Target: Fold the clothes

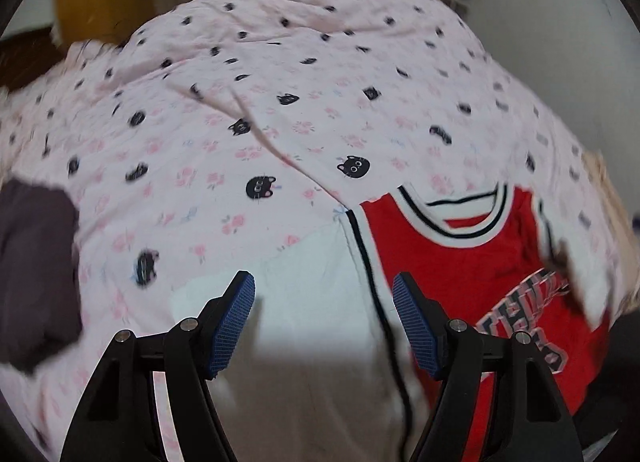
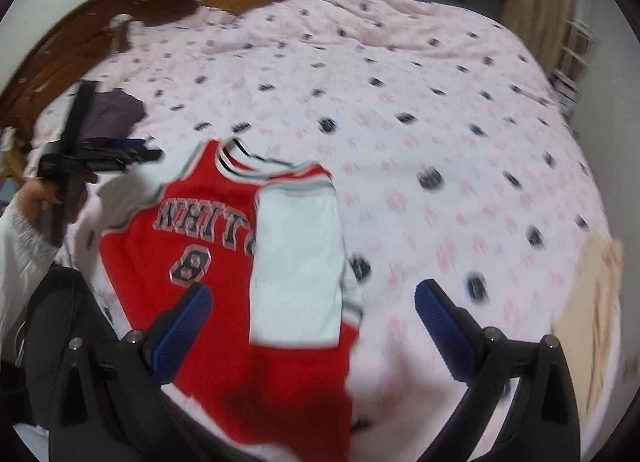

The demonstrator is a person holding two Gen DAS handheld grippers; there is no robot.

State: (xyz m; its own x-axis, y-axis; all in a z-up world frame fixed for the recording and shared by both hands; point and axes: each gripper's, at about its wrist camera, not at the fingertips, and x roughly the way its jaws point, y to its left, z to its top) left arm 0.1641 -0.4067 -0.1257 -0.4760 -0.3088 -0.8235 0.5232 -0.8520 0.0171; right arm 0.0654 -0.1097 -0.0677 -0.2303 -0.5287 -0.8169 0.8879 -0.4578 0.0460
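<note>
Pink cat-print bedspread (image 2: 400,102) is carrying the red-and-white basketball jersey (image 2: 208,230), lying flat near me, one white sleeve (image 2: 298,262) folded across its front. I'm hovering both sets of jaws open, gripping nothing: left gripper (image 1: 324,322), right gripper (image 2: 314,326). I'm judging the other side should fold over square, edges aligned.

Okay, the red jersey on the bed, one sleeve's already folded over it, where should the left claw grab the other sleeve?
Take the white sleeve lying flat beside the red jersey, near its outer edge, coming down from above on the jersey's left side. The left claw is open right over it. The other sleeve already lies across the chest, so this one probably folds inward to match.
</note>
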